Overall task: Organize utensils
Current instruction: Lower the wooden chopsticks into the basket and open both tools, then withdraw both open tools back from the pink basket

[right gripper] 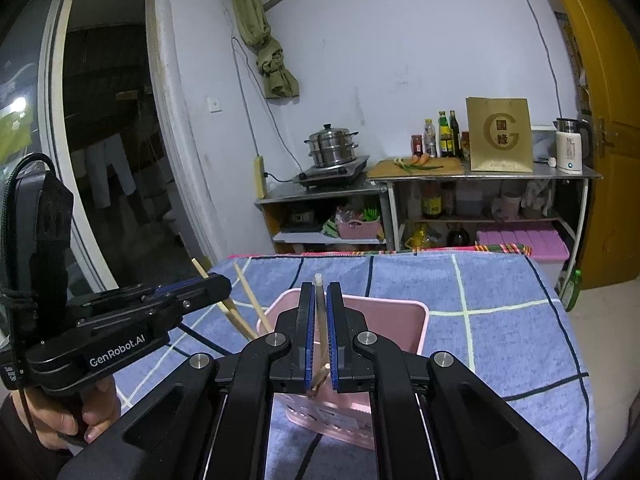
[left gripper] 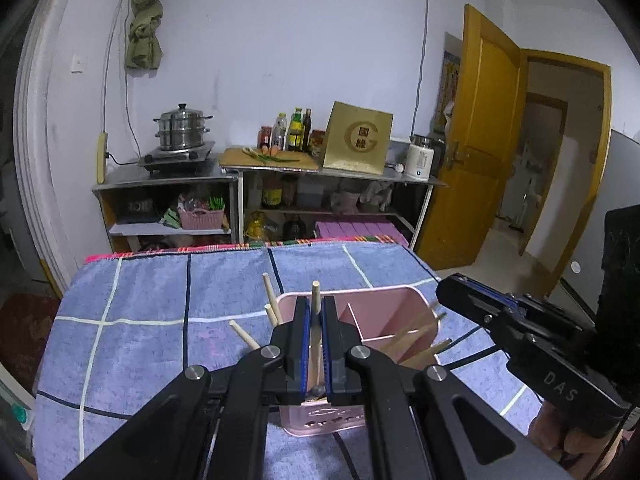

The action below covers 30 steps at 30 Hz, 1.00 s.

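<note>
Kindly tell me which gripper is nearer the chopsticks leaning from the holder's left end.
Left. The left gripper sits beside those chopsticks; the right gripper is by the holder's other end.

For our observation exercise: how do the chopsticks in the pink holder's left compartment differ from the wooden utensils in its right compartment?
The left-compartment chopsticks lean out leftward over the rim, while the right-compartment utensils lean rightward. The left-compartment chopsticks are pale tan, while the right-compartment utensils look darker brown. Both sets are wooden and stand slanted in the same pink holder.
</note>
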Each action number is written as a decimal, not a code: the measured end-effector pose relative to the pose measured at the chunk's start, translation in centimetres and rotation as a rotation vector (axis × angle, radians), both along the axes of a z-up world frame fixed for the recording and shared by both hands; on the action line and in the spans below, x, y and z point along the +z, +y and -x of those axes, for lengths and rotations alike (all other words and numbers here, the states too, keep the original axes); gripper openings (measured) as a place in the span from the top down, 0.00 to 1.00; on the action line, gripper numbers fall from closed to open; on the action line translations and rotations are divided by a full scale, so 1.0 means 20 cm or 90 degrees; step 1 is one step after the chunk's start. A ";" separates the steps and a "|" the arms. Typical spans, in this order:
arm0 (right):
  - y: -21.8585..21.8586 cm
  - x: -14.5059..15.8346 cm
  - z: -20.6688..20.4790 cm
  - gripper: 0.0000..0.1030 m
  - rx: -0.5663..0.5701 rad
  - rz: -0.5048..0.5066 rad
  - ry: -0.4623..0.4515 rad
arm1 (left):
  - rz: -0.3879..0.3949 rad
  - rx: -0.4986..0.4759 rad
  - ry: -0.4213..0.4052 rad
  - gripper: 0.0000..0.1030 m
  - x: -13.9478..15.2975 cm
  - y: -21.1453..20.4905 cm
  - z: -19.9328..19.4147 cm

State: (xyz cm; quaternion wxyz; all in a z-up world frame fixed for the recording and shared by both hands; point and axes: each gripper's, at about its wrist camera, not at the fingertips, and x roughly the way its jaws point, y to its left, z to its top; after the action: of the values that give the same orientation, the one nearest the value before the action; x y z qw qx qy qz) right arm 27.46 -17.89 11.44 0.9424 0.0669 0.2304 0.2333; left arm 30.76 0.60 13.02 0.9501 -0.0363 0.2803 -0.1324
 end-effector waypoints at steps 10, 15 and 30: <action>-0.04 0.00 0.03 0.86 -0.006 0.000 0.001 | 0.020 0.002 0.003 0.79 -0.01 0.03 0.04; -0.09 0.02 0.11 0.83 -0.009 -0.007 -0.014 | 0.021 0.009 -0.015 0.79 0.02 0.06 0.13; -0.19 0.03 0.49 0.76 -0.011 -0.004 -0.051 | 0.006 0.037 -0.013 0.71 -0.03 0.05 0.52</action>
State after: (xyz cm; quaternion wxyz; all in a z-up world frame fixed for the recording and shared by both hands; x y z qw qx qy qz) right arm 17.70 -21.66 12.02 0.9525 0.0629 0.1914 0.2282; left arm 20.32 1.67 12.49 0.9561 -0.0473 0.2689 -0.1062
